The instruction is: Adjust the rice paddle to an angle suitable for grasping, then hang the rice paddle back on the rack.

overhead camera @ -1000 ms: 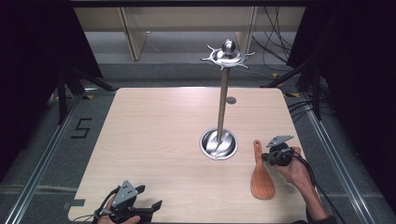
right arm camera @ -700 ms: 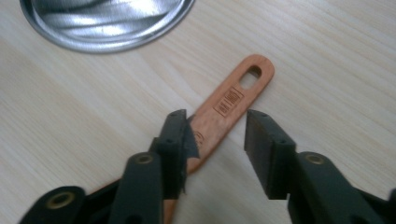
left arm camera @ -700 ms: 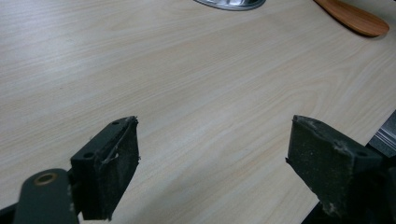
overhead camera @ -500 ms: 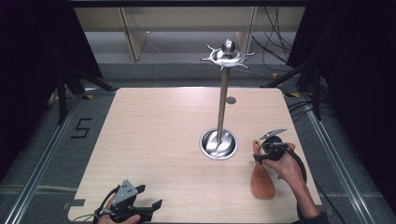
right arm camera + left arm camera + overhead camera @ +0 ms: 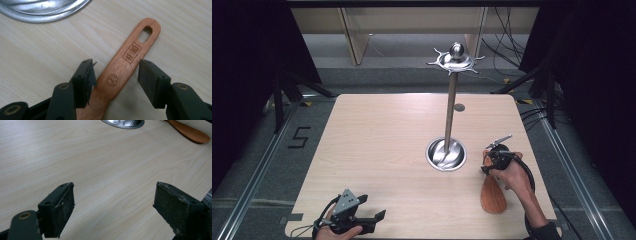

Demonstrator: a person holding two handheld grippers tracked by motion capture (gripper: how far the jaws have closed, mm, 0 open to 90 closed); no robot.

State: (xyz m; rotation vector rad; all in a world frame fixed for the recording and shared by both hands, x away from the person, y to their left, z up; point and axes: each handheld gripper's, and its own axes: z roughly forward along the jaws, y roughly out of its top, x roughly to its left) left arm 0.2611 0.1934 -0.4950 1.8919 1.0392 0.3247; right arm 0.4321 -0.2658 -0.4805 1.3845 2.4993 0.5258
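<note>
Right hand-held gripper (image 5: 115,75) hovers low over my wooden spatula (image 5: 125,65), jaws spread and just been opening, handle lying between them but pads not pressing it. Spatula lies flat on the tabletop (image 5: 382,145) near the right edge, just beside the round steel base of the utensil stand (image 5: 446,154), hanging hole at its handle end pointing toward the far side. Left hand-held gripper (image 5: 113,202) sits at the near left edge, jaws spread wide over bare wood, holding nothing.
</note>
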